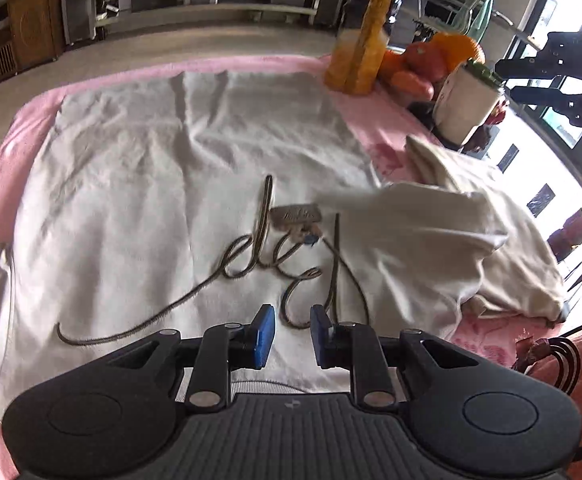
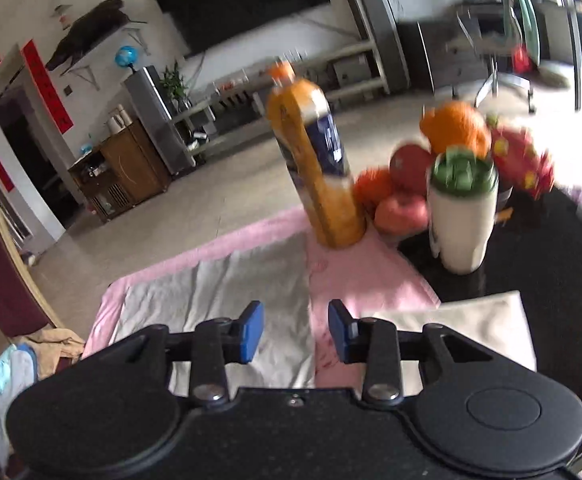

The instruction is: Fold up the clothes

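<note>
Surface [image 1: 19,120] covered by a pink fleece blanket; living room beyond with tiled floor, long shelf unit and wooden cabinet. At the far right edge stand a tall orange juice bottle [image 2: 315,168], piled oranges and apples [image 2: 407,184] and a white cup with green lid [image 2: 461,216]. White cotton T-shirt with brown script lettering [image 1: 151,184] lies flat, wrinkled, right sleeve folded inward. Left hand-held gripper [image 1: 292,334] slightly parted, empty, above the shirt. Right hand-held gripper [image 2: 295,332] parted, empty.

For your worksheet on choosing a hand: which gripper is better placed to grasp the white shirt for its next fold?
Probably the left gripper: it hangs open, empty, directly over the white shirt. The right gripper points past its edge.
</note>
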Motion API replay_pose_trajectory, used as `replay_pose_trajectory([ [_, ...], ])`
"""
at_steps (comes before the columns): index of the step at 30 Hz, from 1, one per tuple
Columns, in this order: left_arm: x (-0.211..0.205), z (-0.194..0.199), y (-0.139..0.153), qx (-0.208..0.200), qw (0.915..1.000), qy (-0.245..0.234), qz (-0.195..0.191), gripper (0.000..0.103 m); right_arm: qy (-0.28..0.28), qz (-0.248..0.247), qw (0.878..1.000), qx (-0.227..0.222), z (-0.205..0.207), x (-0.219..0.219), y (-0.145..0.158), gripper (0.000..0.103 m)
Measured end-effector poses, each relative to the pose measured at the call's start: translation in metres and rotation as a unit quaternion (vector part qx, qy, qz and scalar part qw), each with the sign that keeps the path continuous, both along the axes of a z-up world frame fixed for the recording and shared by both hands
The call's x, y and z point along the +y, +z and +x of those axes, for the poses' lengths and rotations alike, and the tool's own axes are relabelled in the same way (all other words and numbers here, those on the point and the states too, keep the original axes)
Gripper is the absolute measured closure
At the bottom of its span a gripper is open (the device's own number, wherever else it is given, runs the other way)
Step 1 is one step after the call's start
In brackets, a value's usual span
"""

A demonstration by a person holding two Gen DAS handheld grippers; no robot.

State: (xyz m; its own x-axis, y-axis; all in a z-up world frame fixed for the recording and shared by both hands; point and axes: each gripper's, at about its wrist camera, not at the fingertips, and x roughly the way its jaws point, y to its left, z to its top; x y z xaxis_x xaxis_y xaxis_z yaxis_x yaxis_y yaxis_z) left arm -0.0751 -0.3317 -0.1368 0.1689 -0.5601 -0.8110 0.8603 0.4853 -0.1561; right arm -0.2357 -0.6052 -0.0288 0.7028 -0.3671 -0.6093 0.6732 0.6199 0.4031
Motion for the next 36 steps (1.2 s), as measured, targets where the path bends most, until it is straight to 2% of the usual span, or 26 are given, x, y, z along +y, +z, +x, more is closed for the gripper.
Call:
replay_pose_trajectory([
  [2, -0.004, 0.002, -0.018, 0.006, 0.9997, 0.008, 0.020, 0.084, 0.001, 0.018, 1.000, 0.008, 0.007, -0.008, -0.024, 0.068],
  [4, -0.009, 0.002, -0.031, 0.015, 0.9989, 0.003, 0.044, 0.084, 0.005, 0.025, 0.999, 0.042, 0.015, -0.011, -0.046, 0.076],
  [5, -0.011, 0.001, -0.040, 0.019, 0.9981, -0.004, 0.058, 0.084, 0.008, 0.031, 0.998, 0.059, 0.019, -0.012, -0.058, 0.085],
  [8, -0.015, -0.008, -0.046, -0.005, 0.9976, -0.025, 0.065, 0.082, 0.023, 0.062, 0.992, 0.111, 0.025, -0.016, -0.093, 0.087],
  [10, -0.016, -0.009, -0.047, -0.010, 0.9972, -0.031, 0.067, 0.082, 0.024, 0.068, 0.989, 0.128, 0.026, -0.017, -0.107, 0.086],
  [12, -0.015, -0.008, -0.048, -0.007, 0.9974, -0.031, 0.065, 0.082, 0.027, 0.055, 0.988, 0.140, 0.031, -0.020, -0.109, 0.081],
  [14, -0.014, -0.008, -0.048, -0.006, 0.9975, -0.031, 0.063, 0.081, 0.035, 0.037, 0.987, 0.150, 0.038, -0.023, -0.110, 0.068],
  [17, -0.015, -0.010, -0.047, -0.012, 0.9974, -0.032, 0.064, 0.081, 0.058, 0.026, 0.981, 0.182, 0.051, -0.020, -0.118, 0.068],
  [22, -0.014, -0.013, -0.047, -0.019, 0.9973, -0.033, 0.063, 0.080, 0.097, -0.048, 0.963, 0.245, 0.070, 0.013, -0.120, 0.068],
  [25, -0.015, -0.015, -0.048, -0.026, 0.9971, -0.035, 0.063, 0.076, 0.109, -0.063, 0.957, 0.260, 0.073, 0.023, -0.121, 0.071],
  [26, -0.015, -0.016, -0.048, -0.029, 0.9969, -0.037, 0.063, 0.076, 0.107, -0.067, 0.958, 0.259, 0.072, 0.024, -0.121, 0.077],
  [27, -0.014, -0.016, -0.048, -0.031, 0.9968, -0.037, 0.064, 0.076, 0.106, -0.070, 0.958, 0.258, 0.072, 0.024, -0.120, 0.093],
  [28, -0.014, -0.016, -0.048, -0.032, 0.9968, -0.037, 0.064, 0.076, 0.104, -0.074, 0.958, 0.257, 0.072, 0.025, -0.119, 0.099],
  [30, -0.014, -0.016, -0.048, -0.033, 0.9967, -0.037, 0.063, 0.076, 0.088, -0.087, 0.964, 0.236, 0.065, 0.026, -0.111, 0.099],
  [32, -0.014, -0.017, -0.048, -0.035, 0.9966, -0.037, 0.064, 0.076, 0.060, -0.121, 0.967, 0.214, 0.056, 0.028, -0.099, 0.100],
  [34, -0.014, -0.019, -0.049, -0.039, 0.9964, -0.037, 0.065, 0.076, 0.039, -0.156, 0.963, 0.216, 0.053, 0.025, -0.094, 0.100],
  [36, -0.014, -0.021, -0.049, -0.046, 0.9960, -0.038, 0.067, 0.076, 0.035, -0.150, 0.961, 0.229, 0.054, 0.017, -0.102, 0.100],
])
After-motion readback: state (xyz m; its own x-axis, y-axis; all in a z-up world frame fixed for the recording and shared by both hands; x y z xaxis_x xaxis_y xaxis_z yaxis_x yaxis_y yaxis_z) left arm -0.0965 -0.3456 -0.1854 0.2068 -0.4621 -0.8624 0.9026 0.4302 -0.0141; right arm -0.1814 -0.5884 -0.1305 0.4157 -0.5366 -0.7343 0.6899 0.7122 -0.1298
